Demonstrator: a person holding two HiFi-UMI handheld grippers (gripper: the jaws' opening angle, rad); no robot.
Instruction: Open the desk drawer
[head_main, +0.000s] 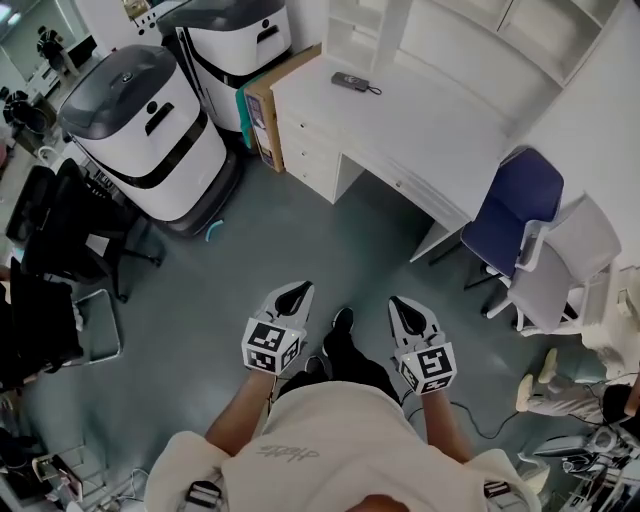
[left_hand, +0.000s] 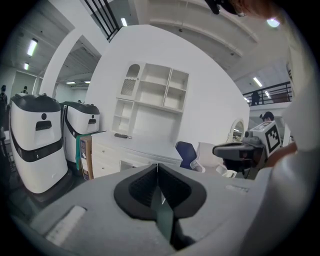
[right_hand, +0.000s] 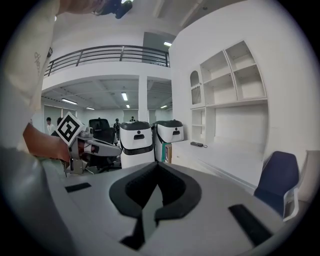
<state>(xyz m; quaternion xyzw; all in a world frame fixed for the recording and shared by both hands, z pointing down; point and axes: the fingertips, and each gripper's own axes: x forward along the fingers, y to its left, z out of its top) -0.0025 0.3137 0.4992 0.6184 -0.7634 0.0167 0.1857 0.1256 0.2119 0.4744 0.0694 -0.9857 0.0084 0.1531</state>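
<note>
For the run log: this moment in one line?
left gripper: shut, empty | right gripper: shut, empty | desk drawers: closed, untouched

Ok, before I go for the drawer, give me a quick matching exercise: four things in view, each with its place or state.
Things:
1. small dark handheld device
2. blue padded chair
3. brown cardboard box
4. left gripper

Places or states:
A. jaws shut, holding nothing
B. lying on top of the white desk
C. at the desk's right-hand end in the head view
D. between the desk and a white-and-grey machine

Pairs: 1-B, 2-C, 3-D, 4-A.
</note>
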